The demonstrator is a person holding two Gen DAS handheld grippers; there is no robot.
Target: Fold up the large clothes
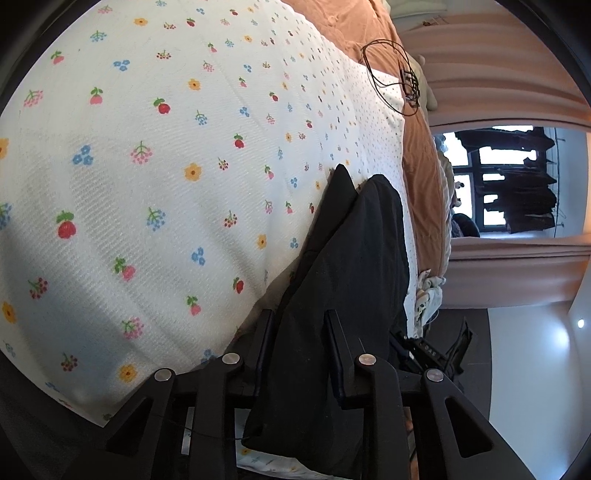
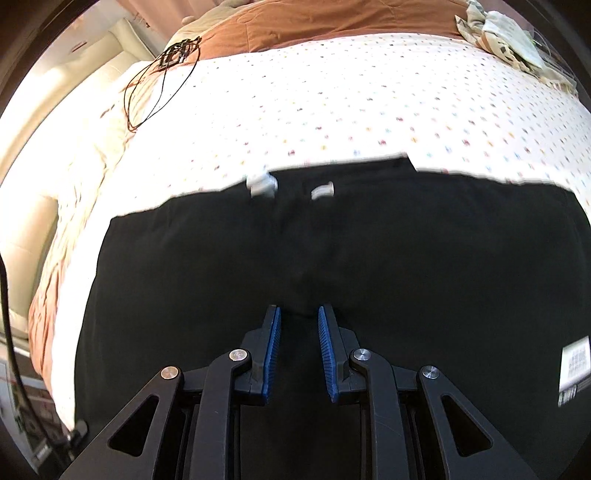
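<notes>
One black garment [image 2: 332, 266] lies spread on the flowered bedsheet [image 2: 332, 110], its long axis running across the lower half of the right wrist view, its upper edge toward the brown blanket [image 2: 314, 22]. The right gripper [image 2: 299, 314] tilts steeply down over it, jaws narrowly parted; whether they pinch cloth is unclear. The left gripper [image 1: 301, 321], at bottom centre, clamps a hanging fold.

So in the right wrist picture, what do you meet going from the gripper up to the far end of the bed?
right gripper → black garment → white drawstring ends → flowery white sheet → brown blanket
</notes>
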